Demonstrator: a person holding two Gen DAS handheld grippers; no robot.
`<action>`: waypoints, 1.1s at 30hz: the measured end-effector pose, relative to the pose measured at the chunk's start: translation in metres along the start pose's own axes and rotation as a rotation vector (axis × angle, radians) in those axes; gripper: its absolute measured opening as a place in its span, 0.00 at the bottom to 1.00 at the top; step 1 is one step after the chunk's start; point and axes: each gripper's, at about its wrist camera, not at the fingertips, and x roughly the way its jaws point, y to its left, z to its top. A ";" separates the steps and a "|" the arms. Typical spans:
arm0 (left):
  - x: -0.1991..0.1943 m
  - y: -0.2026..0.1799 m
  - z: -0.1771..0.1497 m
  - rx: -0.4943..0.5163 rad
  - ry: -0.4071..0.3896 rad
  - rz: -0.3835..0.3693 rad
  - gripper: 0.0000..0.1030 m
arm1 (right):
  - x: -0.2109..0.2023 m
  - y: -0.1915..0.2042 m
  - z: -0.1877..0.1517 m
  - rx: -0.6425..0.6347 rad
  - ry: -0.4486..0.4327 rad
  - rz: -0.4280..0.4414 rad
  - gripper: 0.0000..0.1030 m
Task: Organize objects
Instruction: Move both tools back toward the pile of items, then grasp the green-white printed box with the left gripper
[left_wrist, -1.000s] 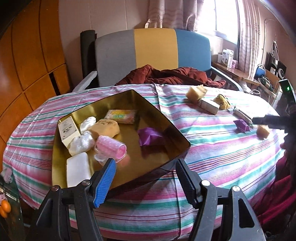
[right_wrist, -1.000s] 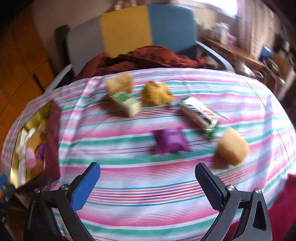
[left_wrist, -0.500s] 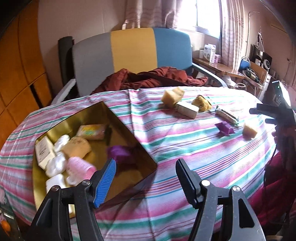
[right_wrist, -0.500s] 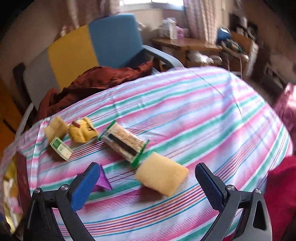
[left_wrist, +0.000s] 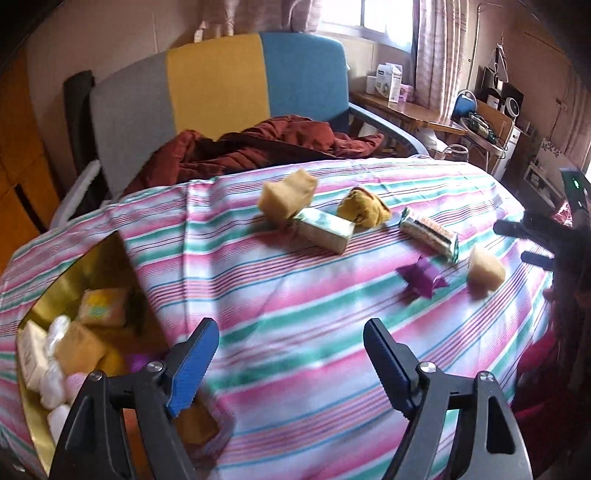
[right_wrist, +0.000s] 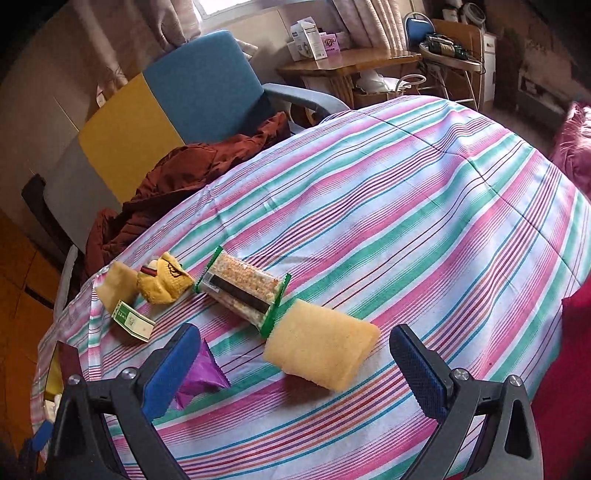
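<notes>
A: Tray (left_wrist: 62, 284) at the left end of the table (right_wrist: 424, 206), already holding a fair heap: white lumps, a tan block, a small box, a yellow packet, something pink

B: And outside it?

A: Six pieces out on the striped cloth. Sponge (right_wrist: 319, 349) nearest, right between the right gripper (right_wrist: 295, 363) fingers but untouched. Purple wrapper (right_wrist: 201, 376) beside the left finger, cracker pack (right_wrist: 242, 291) just behind, touching the sponge

B: Further back?

A: Yellow pouch (right_wrist: 164, 282), another tan block (right_wrist: 118, 284), small green box (right_wrist: 133, 321), bunched close together

B: Jaws?

A: Right set spread wide, empty, poised over the sponge. Left gripper (left_wrist: 291, 360) also empty, jaws just been widening, nothing between them but bare cloth, tray edge off to its left

B: So roughly halfway?

A: About that, judging by the counts. Likely next: sponge for the right, then the rest, one by one
</notes>
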 end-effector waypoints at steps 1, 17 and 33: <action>0.006 -0.001 0.005 -0.007 0.008 -0.012 0.80 | -0.001 -0.001 0.000 0.003 -0.002 0.003 1.00; 0.104 -0.015 0.063 -0.130 0.128 -0.068 0.80 | -0.001 -0.010 0.004 0.072 0.019 0.090 1.00; 0.161 -0.013 0.098 -0.319 0.170 -0.068 0.80 | 0.000 -0.006 0.003 0.043 0.028 0.111 1.00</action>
